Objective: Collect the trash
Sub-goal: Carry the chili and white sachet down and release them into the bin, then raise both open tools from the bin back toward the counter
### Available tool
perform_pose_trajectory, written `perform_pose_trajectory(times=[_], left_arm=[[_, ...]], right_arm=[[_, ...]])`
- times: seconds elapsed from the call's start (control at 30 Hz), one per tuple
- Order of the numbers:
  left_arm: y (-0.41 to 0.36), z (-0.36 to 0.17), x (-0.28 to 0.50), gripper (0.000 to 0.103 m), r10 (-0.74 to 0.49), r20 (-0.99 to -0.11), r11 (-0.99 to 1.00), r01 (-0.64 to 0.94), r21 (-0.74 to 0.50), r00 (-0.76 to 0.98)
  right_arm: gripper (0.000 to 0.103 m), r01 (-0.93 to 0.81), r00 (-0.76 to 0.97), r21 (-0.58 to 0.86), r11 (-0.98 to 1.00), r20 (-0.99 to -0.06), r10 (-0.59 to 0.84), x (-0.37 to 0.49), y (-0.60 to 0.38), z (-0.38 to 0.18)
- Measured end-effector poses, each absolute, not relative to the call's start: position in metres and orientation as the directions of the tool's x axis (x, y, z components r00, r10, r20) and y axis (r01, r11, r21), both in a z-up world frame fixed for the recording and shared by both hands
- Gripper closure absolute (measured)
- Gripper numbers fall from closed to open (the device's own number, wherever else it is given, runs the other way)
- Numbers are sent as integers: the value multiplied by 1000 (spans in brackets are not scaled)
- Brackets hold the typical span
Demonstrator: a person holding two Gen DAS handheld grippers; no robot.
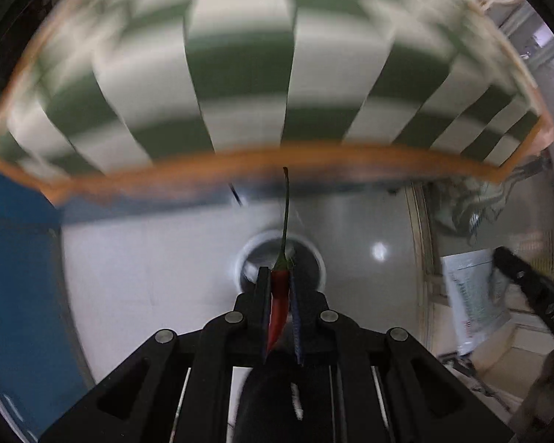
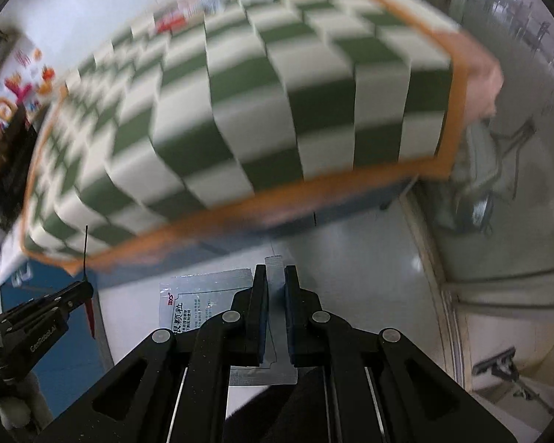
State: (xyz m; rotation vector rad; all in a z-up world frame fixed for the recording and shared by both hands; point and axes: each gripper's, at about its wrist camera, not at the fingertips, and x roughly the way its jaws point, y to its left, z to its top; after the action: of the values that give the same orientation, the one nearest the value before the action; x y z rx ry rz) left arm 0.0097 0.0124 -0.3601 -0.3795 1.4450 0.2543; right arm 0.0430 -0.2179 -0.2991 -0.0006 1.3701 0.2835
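Both tongs clamped and pointing down – left tongs (image 1: 279, 288) on a red chili (image 1: 280, 302), right tongs (image 2: 276, 277) on a foil sachet (image 2: 203, 295) (bin (image 1: 280, 258) below, presumably the drop).

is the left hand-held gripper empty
No, the left hand-held gripper is shut on a red chili pepper, whose green stem sticks out past the fingertips.
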Motion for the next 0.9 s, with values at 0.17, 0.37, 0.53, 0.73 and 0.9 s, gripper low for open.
perform_pose_trajectory(times=[0.17, 0.37, 0.53, 0.73, 0.9], left_arm=[[19, -485, -3, 95, -197, -980, 836, -517, -182, 27], [20, -644, -14, 95, -330, -944, 740, -627, -242, -26], [13, -734, -26, 95, -380, -922, 711, -660, -242, -70], [15, -780, -42, 93, -370, -923, 721, -660, -212, -108], [31, -769, -51, 24, -300, -948, 734, -661, -157, -107]], right_arm=[[95, -199, 55, 161, 967, -983, 175, 31, -215, -422], [95, -188, -39, 161, 969, -987, 157, 17, -208, -573], [95, -200, -112, 145, 969, -986, 124, 2, -198, -689], [93, -210, -173, 154, 965, -978, 119, -9, -191, -770], [79, -215, -195, 150, 965, -975, 108, -10, -187, -785]])
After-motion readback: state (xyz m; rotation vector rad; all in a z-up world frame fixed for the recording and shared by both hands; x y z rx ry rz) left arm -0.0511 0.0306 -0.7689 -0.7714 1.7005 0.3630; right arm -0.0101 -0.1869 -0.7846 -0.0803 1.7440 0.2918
